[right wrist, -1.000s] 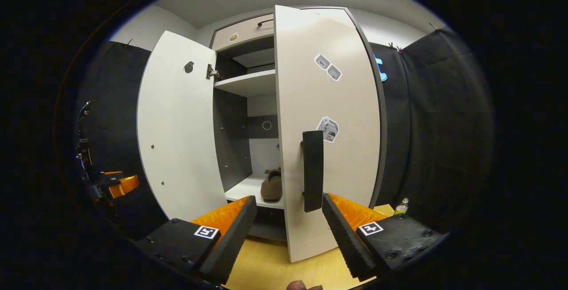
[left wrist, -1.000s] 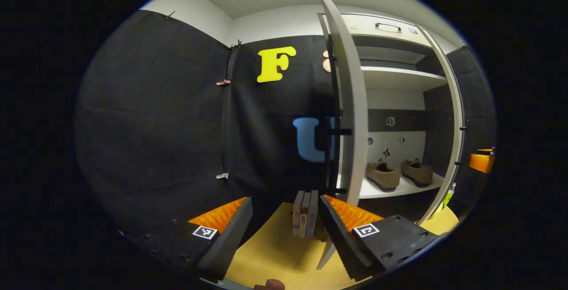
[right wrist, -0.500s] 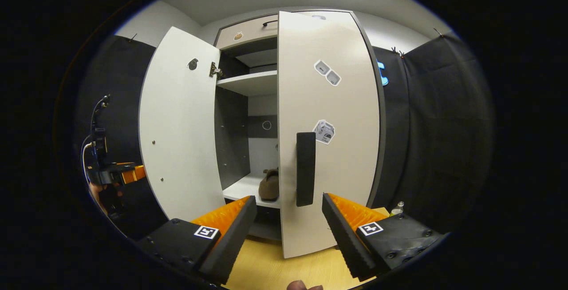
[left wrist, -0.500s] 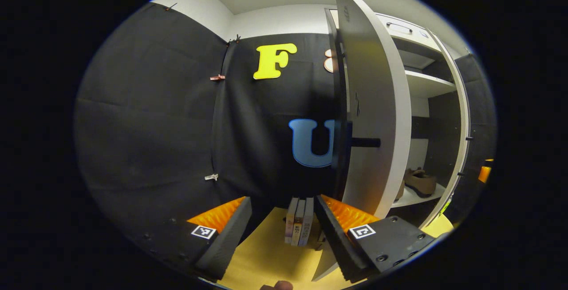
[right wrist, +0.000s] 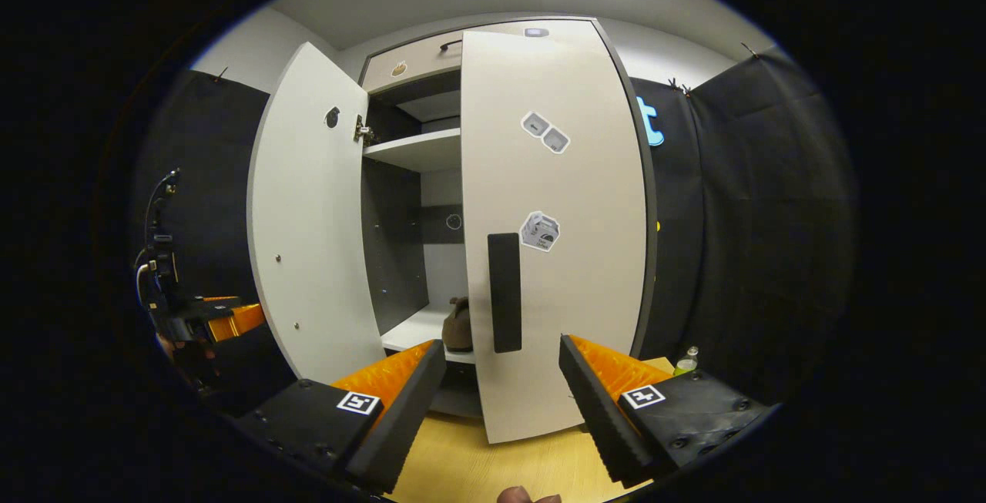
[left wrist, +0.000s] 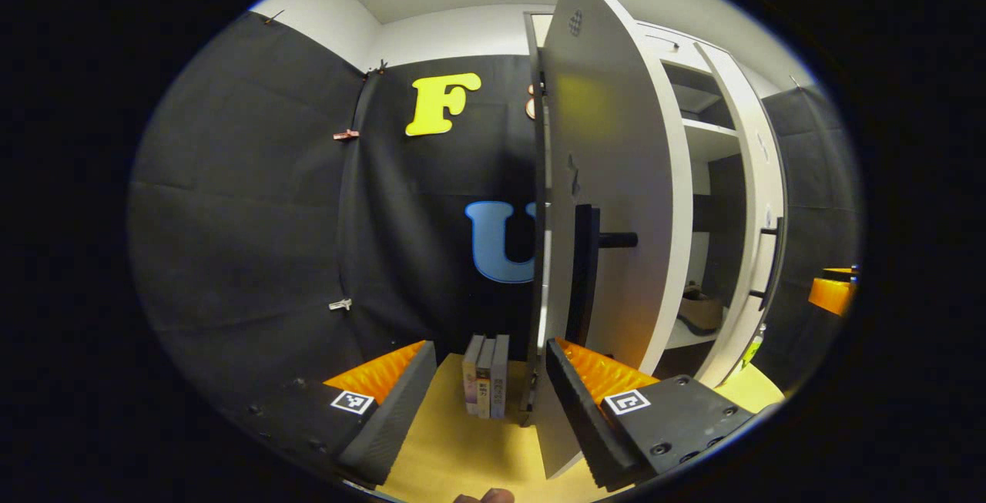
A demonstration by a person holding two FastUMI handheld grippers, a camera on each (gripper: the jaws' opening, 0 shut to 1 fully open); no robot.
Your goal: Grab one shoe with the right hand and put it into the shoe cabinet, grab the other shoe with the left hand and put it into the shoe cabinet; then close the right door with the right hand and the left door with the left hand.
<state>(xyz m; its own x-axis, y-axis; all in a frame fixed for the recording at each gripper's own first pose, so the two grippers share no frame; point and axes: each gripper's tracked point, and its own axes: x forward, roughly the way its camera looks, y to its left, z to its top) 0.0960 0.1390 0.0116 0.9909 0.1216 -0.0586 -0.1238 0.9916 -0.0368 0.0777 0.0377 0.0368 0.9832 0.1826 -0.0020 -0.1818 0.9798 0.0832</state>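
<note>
In the left gripper view the cabinet's left door (left wrist: 616,172) stands half-shut, its black handle (left wrist: 581,272) just above my right finger (left wrist: 581,403); I cannot tell if they touch. My left gripper (left wrist: 489,350) is open and holds nothing. A brown shoe (left wrist: 699,309) shows on the cabinet floor through the gap. In the right gripper view the right door (right wrist: 562,287) is nearly shut, its black handle (right wrist: 504,291) just beyond my open right gripper (right wrist: 501,349). A brown shoe (right wrist: 459,326) sits inside, and the left door (right wrist: 308,218) stands beside the left gripper (right wrist: 212,316).
Three books (left wrist: 485,376) stand upright on the wooden floor against the black cloth wall, left of the cabinet. A small green bottle (right wrist: 684,360) stands at the cabinet's right foot. A white shelf (right wrist: 408,150) crosses the cabinet's upper part, with a drawer (right wrist: 412,64) above it.
Both doors have swung further towards shut. The gap into the cabinet has narrowed, so one shoe is now hidden in the left gripper view. Both grippers stay open.
</note>
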